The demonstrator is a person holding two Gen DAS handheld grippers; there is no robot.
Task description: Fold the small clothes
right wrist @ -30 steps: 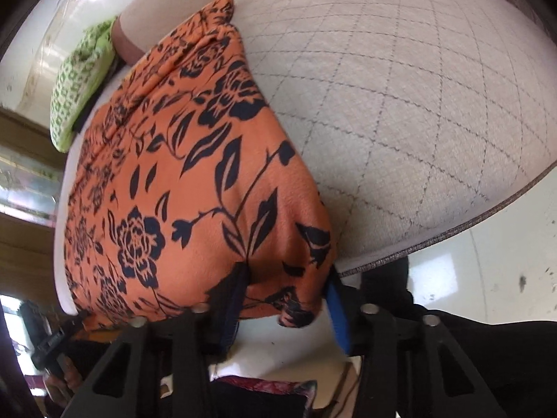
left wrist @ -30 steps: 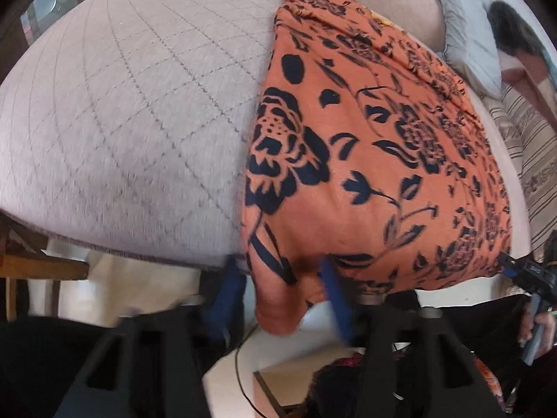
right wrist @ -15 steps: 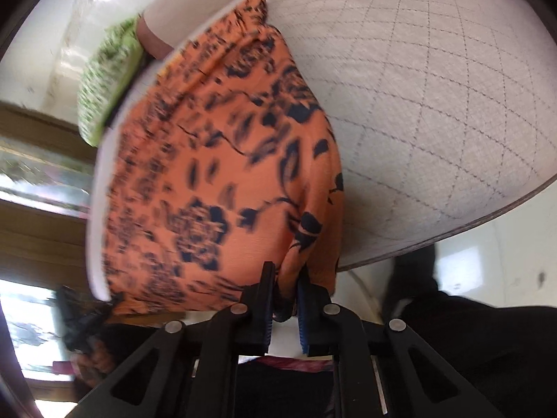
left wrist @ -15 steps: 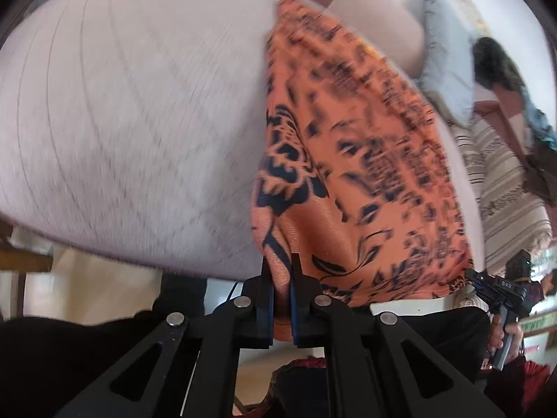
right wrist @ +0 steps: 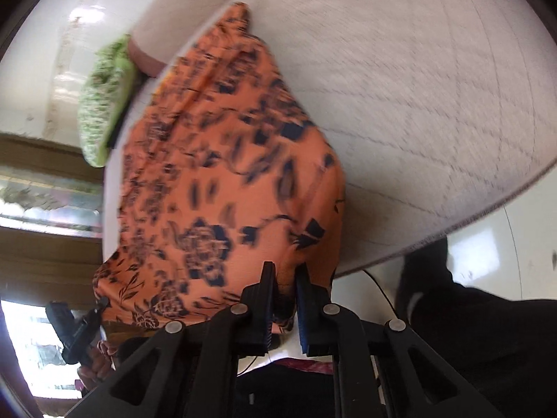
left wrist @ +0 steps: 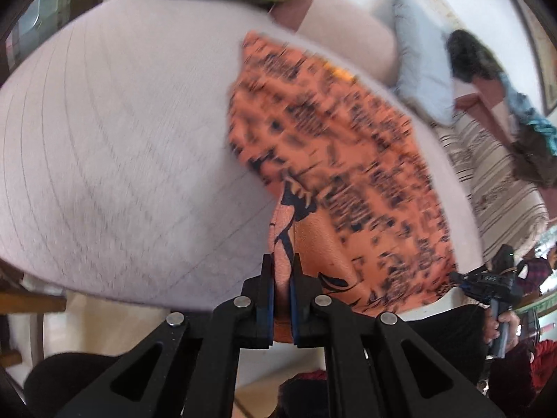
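While the orange floral garment [left wrist: 334, 160] lies spread on the grey quilted bed [left wrist: 115, 146], both claws pinch its near hem: left claw [left wrist: 282, 278] clamped on one corner, right claw [right wrist: 283, 285] on the other, over the bed's edge.

- Both wrist views are bright, lit by soft daylight; there are no hard shadows on the quilted grey surface [left wrist: 115, 160].
- In the right wrist view a window [right wrist: 24, 341] at the near left is blown out to white, and glare patches sit on the pale floor [right wrist: 487, 247] at the right.
- Motion blur smears the orange floral cloth [left wrist: 348, 160]: its far print breaks into streaks, while the part nearest the lens stays crisp.
- The quilt lines are also smeared.
- The black gripper frames at the bottom stay sharp.
- Fisheye distortion bulges the surface into a dome, with dark vignetting in the corners.
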